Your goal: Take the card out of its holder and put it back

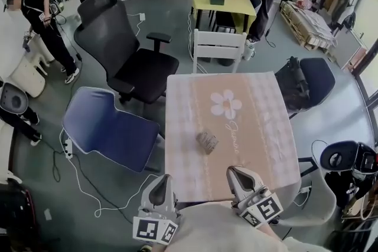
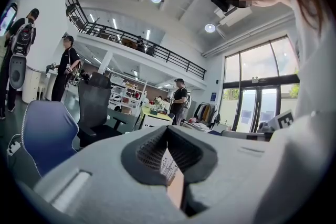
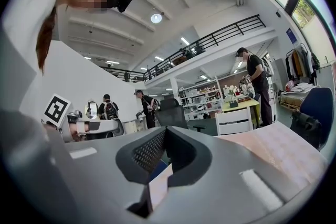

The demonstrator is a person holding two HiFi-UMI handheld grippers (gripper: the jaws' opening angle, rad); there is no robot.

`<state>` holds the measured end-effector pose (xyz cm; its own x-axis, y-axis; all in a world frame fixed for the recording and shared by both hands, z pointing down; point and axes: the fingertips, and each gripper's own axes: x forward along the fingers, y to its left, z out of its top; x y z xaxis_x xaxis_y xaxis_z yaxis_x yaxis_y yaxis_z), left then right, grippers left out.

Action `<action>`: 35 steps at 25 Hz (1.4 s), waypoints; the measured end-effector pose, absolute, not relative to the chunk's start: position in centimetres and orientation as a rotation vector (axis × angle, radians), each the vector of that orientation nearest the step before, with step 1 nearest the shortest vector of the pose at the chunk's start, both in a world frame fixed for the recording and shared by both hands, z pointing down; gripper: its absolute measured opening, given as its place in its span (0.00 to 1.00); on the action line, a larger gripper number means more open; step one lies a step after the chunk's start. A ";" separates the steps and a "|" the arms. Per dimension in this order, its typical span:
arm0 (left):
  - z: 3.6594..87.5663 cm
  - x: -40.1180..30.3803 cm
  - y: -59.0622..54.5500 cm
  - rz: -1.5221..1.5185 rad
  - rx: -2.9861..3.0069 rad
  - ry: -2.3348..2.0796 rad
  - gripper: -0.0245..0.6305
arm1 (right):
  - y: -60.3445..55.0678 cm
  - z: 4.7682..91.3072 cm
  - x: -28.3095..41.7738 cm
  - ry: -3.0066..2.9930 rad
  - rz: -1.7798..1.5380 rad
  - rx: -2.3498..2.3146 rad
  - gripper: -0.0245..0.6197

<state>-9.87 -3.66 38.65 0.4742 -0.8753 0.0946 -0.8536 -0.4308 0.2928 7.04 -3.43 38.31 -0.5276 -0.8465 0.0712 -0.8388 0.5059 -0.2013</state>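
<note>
left hand-held gripper (image 1: pixel 159 181): grey ribbed jaws together | right hand-held gripper (image 1: pixel 236 174): together | card holder (image 1: pixel 207 141) on chequered pink tablecloth (image 1: pixel 260 127)

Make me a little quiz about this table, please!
1. True or false: the card holder sits on the table, near its middle.
2. What is printed on the cloth? A) a flower B) a car C) a fish
3. Fill in: the jaws of the right hand-held gripper are ____.
Key: 1 true; 2 A; 3 shut.
</note>
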 end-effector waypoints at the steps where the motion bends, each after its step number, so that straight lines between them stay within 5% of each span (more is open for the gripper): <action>1: 38.7 -9.8 -3.6 -0.101 2.427 -1.464 0.04 | -3.3 38.3 7.1 2.692 -0.331 -1.512 0.04; 35: 38.9 -9.3 -4.0 -0.082 2.408 -1.495 0.04 | -4.2 39.5 7.1 2.755 -0.358 -1.479 0.04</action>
